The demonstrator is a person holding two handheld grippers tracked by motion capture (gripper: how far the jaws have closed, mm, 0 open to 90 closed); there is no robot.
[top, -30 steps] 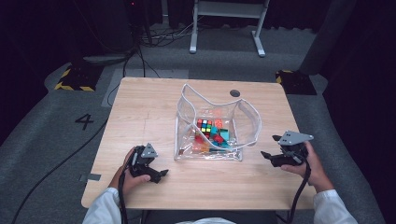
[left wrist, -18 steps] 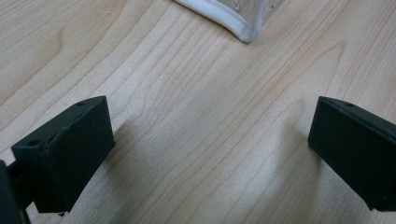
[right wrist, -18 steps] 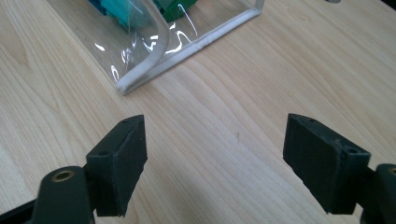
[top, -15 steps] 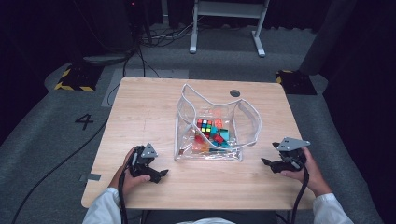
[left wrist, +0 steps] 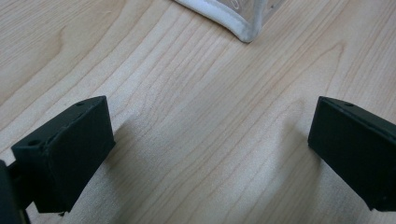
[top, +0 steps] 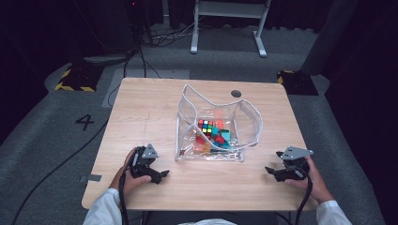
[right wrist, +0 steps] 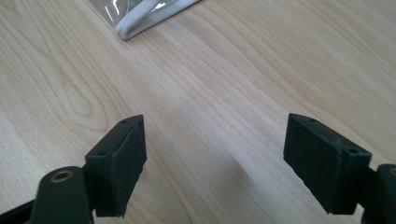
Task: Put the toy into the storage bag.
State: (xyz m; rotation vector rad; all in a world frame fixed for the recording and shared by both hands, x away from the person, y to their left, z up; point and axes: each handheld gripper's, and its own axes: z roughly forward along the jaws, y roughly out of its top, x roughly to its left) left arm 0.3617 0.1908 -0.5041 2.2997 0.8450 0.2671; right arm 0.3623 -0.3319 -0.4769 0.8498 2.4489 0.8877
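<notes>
A clear plastic bag (top: 217,126) with white piping stands open in the middle of the wooden table (top: 150,112). Inside it lie a colour-tiled puzzle cube (top: 205,126) and several red, orange and teal blocks (top: 220,137). My left gripper (top: 159,176) rests low on the table near the front left, open, nothing between its jaws. A corner of the bag (left wrist: 243,28) lies ahead of my left gripper (left wrist: 205,154). My right gripper (top: 271,171) sits at the front right, open and empty. Another bag corner (right wrist: 140,18) lies ahead of my right gripper (right wrist: 215,168).
A dark round hole (top: 236,93) marks the table's far side behind the bag. Cables (top: 141,42) and a white frame's legs (top: 227,28) are on the grey floor beyond. Yellow-black hazard markings (top: 75,77) flank the table. Bare wood lies left of the bag.
My right gripper has come down and towards the near edge, from beside the bag to the table's front right. The left gripper has hardly moved.
</notes>
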